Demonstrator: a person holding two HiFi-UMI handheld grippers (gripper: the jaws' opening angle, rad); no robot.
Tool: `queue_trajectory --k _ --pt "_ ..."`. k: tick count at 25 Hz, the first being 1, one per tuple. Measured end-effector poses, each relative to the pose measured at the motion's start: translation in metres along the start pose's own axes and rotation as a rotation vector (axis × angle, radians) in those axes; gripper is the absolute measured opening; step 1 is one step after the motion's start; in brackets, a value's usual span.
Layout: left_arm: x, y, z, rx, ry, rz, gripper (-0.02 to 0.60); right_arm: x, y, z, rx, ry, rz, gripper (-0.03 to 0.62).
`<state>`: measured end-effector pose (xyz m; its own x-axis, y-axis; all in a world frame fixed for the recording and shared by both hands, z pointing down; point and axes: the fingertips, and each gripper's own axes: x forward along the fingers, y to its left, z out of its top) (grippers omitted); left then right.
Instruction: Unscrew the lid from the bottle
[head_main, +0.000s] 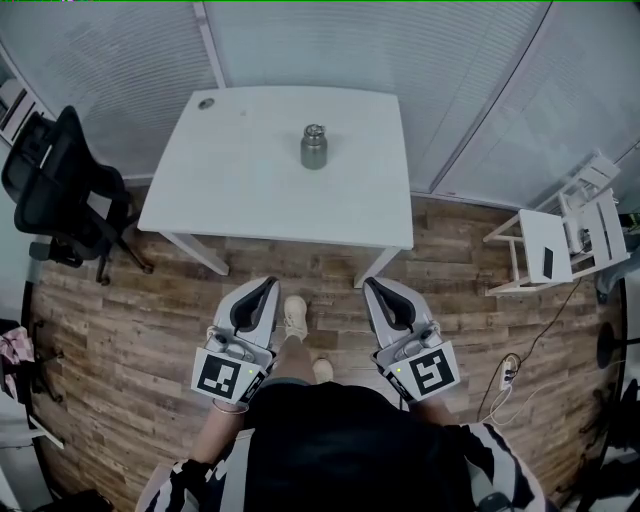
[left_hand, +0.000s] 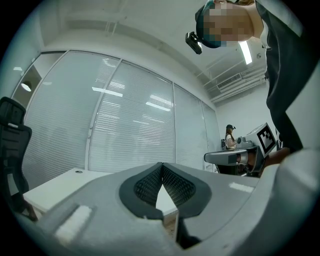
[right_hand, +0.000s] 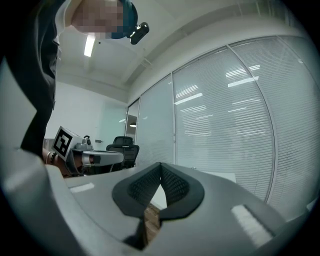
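The person wears a black top (head_main: 350, 440) with sleeves (head_main: 195, 478) patterned in bold black and white stripes, and pale shoes (head_main: 295, 318). The left gripper (head_main: 267, 284) and the right gripper (head_main: 376, 286) look alike: smooth light-grey shells tapering to a rounded tip, each with a dark inset along the top. Each carries a cube (head_main: 226, 375) with black square markers on white faces. Seen close, the pads (left_hand: 149, 184) are black with a fine ribbed grid. A small black camera (left_hand: 194, 42) sits on the head.
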<state>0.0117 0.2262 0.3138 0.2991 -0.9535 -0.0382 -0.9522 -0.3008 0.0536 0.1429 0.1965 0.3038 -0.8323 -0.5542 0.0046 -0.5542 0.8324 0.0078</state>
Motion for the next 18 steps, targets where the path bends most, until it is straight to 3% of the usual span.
queue_trajectory --k 18 --pt "0.074 0.081 0.001 0.013 -0.023 -0.032 -0.003 0.097 -0.047 0.000 -0.036 -0.016 -0.030 0.000"
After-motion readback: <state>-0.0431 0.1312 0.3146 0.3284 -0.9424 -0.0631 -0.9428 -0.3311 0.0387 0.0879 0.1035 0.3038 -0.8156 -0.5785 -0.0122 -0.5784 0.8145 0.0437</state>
